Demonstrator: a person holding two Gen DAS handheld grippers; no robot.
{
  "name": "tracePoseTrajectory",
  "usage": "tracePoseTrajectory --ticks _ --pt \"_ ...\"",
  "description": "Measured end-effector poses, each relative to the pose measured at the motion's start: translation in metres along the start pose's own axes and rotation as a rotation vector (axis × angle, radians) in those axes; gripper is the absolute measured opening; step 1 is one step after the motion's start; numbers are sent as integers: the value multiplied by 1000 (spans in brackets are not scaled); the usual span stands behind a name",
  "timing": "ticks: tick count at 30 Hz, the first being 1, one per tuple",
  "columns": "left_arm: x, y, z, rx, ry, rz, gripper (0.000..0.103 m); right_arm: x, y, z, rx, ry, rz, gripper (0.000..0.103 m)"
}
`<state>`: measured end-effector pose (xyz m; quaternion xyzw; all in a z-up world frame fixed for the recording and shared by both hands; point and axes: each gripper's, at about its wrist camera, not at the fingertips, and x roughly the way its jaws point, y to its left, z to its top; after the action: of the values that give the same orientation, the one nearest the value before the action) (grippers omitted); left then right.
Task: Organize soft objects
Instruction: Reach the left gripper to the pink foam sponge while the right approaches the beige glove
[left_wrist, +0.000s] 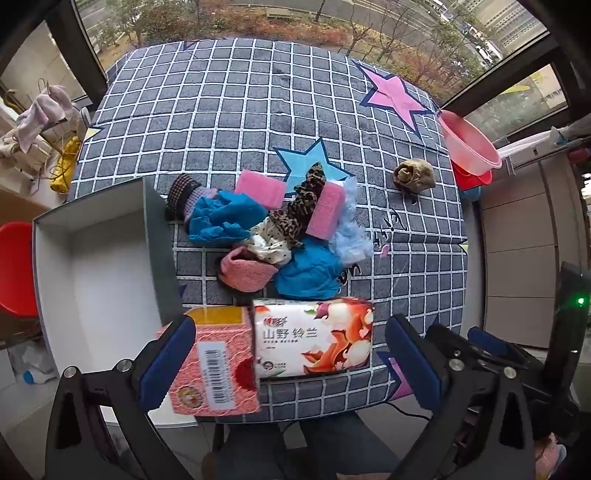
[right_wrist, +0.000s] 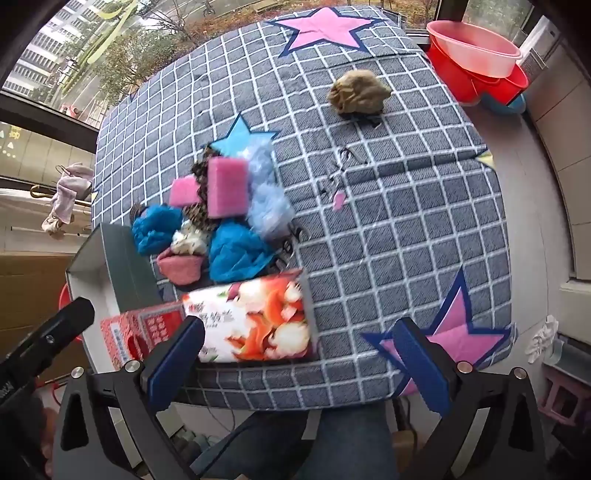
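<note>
Big windows with trees and a street beyond back a table (left_wrist: 258, 110) draped in a grey checked cloth with pink and blue stars. At its left edge sits an open white-lined box (left_wrist: 92, 258), nothing visible inside. Just beside it lies the heap of soft things: two pink sponges (left_wrist: 260, 188), blue crumpled gloves (left_wrist: 221, 218), a leopard-print cloth (left_wrist: 303, 199), a pale blue puff (left_wrist: 351, 229), a polka-dot scrap (left_wrist: 266, 240) and a pink knitted piece (left_wrist: 245, 273). A brown balled-up cloth (right_wrist: 360, 92) lies well apart, toward the red basins (right_wrist: 476, 55).

Nearest the camera are a floral tissue pack (left_wrist: 314, 338) and a pink carton (left_wrist: 218, 365), touching side by side.

Both the left gripper (left_wrist: 288, 362) and the right gripper (right_wrist: 306, 363) hang wide open, holding nothing; the left one's blue fingers (left_wrist: 168, 363) straddle the carton and pack.

All of it should be light and yielding. The sponges will spring back, so a pinch across the short sides should hold. The gloves look slick and floppy; gathering a bunched fold seems safest. The tissue pack will dent, and is best gripped across its narrow width.

The pack reads "山野铃兰" with smaller print I cannot make out. The carton shows a barcode and a round seal, wording unreadable.
</note>
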<state>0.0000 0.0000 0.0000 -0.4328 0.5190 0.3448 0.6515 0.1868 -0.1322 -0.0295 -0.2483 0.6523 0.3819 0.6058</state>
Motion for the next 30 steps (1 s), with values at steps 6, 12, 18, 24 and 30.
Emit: tracePoseTrajectory --ticks 6,12,18,24,30 --pt "25 -31 18 -19 13 40 103 9 -29 38 -7 24 5 103" --pt "55 -51 35 -51 6 91 103 25 -57 60 -7 62 8 103" --pt "77 -57 46 -69 -25 159 103 40 -79 78 3 95 -1 103" --pt "101 -48 53 -121 35 255 103 53 -85 96 -17 110 -8 103" --pt "125 -52 60 -122 45 312 103 65 -87 113 -29 121 -16 103"
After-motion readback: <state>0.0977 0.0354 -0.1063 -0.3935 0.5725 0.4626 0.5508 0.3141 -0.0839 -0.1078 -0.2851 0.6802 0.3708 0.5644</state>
